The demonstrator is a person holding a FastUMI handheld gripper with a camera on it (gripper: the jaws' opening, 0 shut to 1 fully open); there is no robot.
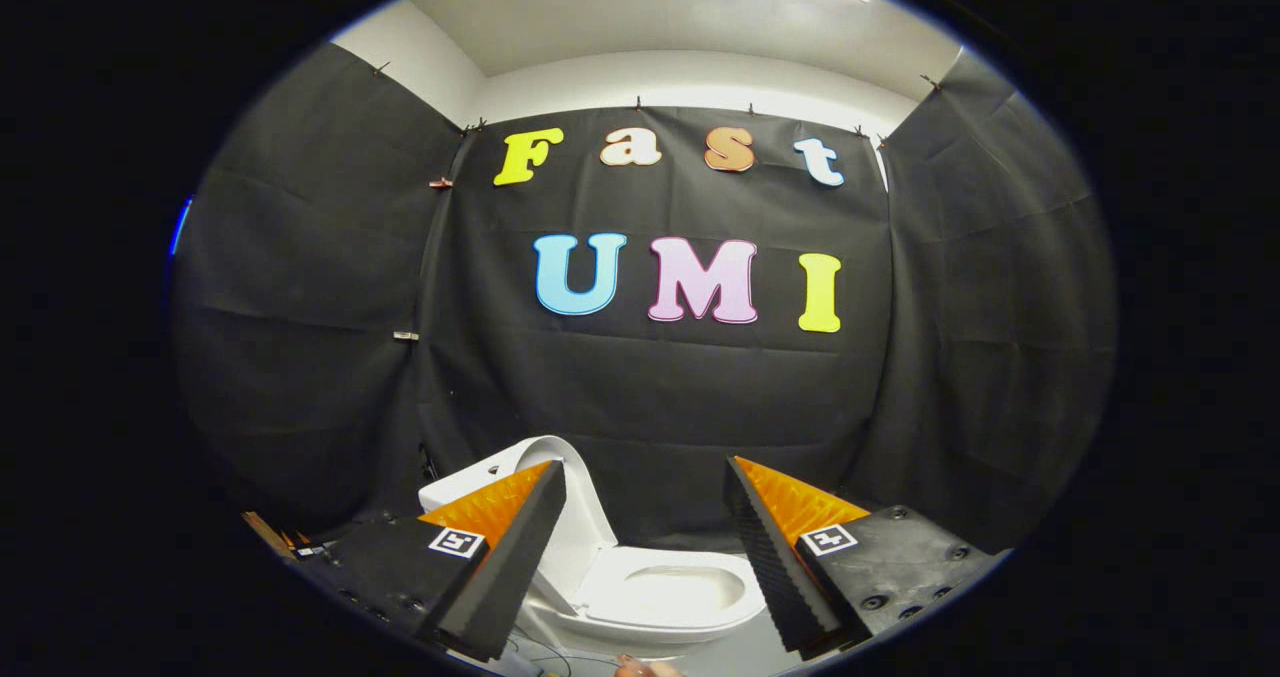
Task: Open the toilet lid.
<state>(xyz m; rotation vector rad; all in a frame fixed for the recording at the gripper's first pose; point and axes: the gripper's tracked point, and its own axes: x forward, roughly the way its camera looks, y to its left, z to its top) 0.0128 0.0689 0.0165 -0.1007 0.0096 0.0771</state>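
The black cloth wall (660, 397) closes the booth on the left, far and right sides, hiding whatever stands behind it. The toilet (650, 597) sits low against the far cloth, just beyond the tongs (645, 547). Its lid (575, 507) stands raised at the left, partly covered by the left finger, so the hinge cannot be made out. The open seat (670, 592) and bowl show between the two fingers. The tongs are spread wide with nothing between the fingers and touch nothing. A small bit of a hand (640, 668) shows nearest, cut off.
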